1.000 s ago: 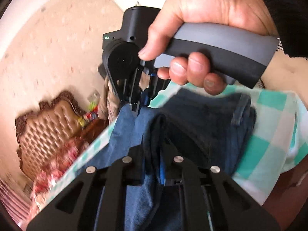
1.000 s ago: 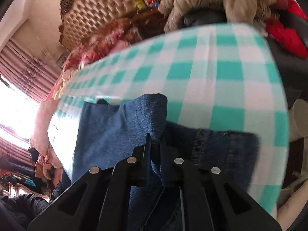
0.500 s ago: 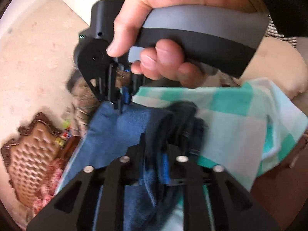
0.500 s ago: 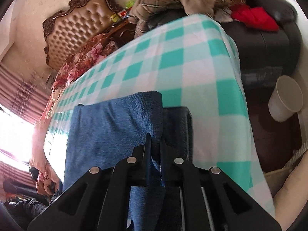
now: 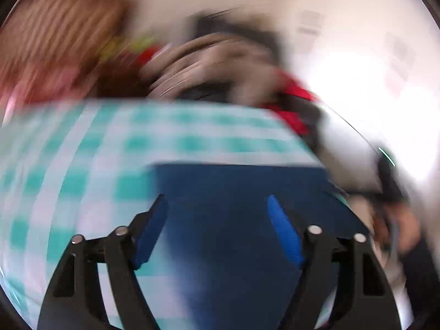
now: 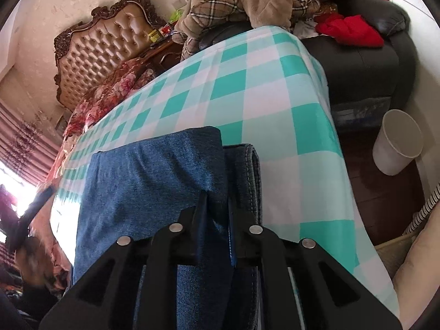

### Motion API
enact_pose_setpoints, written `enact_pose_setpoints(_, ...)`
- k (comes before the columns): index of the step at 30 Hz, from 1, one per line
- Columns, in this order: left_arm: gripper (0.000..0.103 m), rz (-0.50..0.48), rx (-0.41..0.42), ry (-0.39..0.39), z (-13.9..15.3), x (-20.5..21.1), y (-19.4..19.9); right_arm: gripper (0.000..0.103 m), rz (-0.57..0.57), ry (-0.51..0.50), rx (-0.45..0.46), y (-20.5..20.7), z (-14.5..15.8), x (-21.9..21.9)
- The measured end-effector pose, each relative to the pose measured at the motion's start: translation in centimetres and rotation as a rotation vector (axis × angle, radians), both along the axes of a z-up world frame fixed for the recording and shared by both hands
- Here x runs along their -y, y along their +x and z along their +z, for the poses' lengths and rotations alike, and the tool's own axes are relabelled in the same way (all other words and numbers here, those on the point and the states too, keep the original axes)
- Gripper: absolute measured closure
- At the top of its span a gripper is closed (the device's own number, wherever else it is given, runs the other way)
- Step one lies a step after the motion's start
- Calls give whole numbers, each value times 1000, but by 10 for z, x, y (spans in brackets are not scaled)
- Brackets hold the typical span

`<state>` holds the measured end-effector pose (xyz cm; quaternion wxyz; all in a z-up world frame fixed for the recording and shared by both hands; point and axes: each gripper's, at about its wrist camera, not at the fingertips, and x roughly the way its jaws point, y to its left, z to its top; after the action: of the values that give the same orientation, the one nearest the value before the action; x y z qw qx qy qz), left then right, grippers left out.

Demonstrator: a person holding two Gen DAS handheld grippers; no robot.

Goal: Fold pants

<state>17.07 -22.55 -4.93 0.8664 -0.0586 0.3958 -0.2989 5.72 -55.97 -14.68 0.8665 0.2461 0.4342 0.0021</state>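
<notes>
Folded blue denim pants [image 6: 154, 170] lie on a table under a green-and-white checked cloth [image 6: 264, 88]. My right gripper [image 6: 217, 195] is shut on a fold of the denim at its near right corner, with the darker waistband [image 6: 251, 170] just to its right. The left wrist view is heavily blurred. There my left gripper [image 5: 217, 206] hangs over the pants [image 5: 233, 181] with its jaws opening; the blue pads [image 5: 283, 233] stand wide apart and press on nothing.
A white bin [image 6: 396, 143] stands on the dark floor right of the table. Behind the table are a black sofa [image 6: 365, 55] piled with clothes [image 6: 255, 2] and a tufted headboard [image 6: 104, 52]. The table's right edge [image 6: 341, 148] drops off close to the pants.
My left gripper let go of the denim fold and swung away fast, blurring its view. The right gripper came down towards the table with the fold, so the pants lie flatter.
</notes>
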Motion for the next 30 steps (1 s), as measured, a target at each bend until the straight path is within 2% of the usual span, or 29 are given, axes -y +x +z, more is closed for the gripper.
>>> enact_pose_setpoints(3,38,19,-157,-49,-31,-28,63,94,-10,-38,0,-2,1,-4)
enact_pose_setpoints(5,50,16,-259,-85,-51,-32,82,94,-18,-52,1,-4,1,-6)
enact_pose_setpoints(6,55,-23,-304,-120,-60,-26,88,94,-21,-49,1,-5,1,-6)
enact_pose_setpoints(8,68,-78,-348,-134,-73,-9,87,94,-29,-40,0,-8,-1,-5)
enact_pose_setpoints(10,75,-91,-342,-104,-80,0,79,94,-34,-40,-1,-10,-1,-4)
enact_pose_setpoints(14,77,-97,-352,-101,-80,2,79,94,-41,-33,1,-12,-3,-3)
enact_pose_setpoints(20,76,-85,-352,-105,-75,-9,60,93,-47,-66,-6,-9,-2,-7)
enact_pose_setpoints(22,71,-73,-375,-119,-80,-14,54,93,-49,-99,-8,-8,-1,-10)
enact_pose_setpoints(24,69,-60,-387,-140,-83,-22,43,86,-57,-149,-17,-8,1,-16)
enact_pose_setpoints(25,69,-48,-362,-113,-82,-26,34,73,-69,-185,-26,-8,2,-18)
enact_pose_setpoints(26,69,-32,-303,-74,-75,-30,23,64,-86,-225,-34,-8,4,-20)
enact_pose_setpoints(28,68,-40,-175,-21,-56,-36,-3,63,-126,-279,-22,-15,15,-24)
enact_pose_setpoints(29,67,-46,-117,1,-45,-39,-23,58,-151,-304,-15,-20,22,-25)
enact_pose_setpoints(30,67,-57,-90,9,-39,-40,-36,56,-200,-365,-4,-28,34,-30)
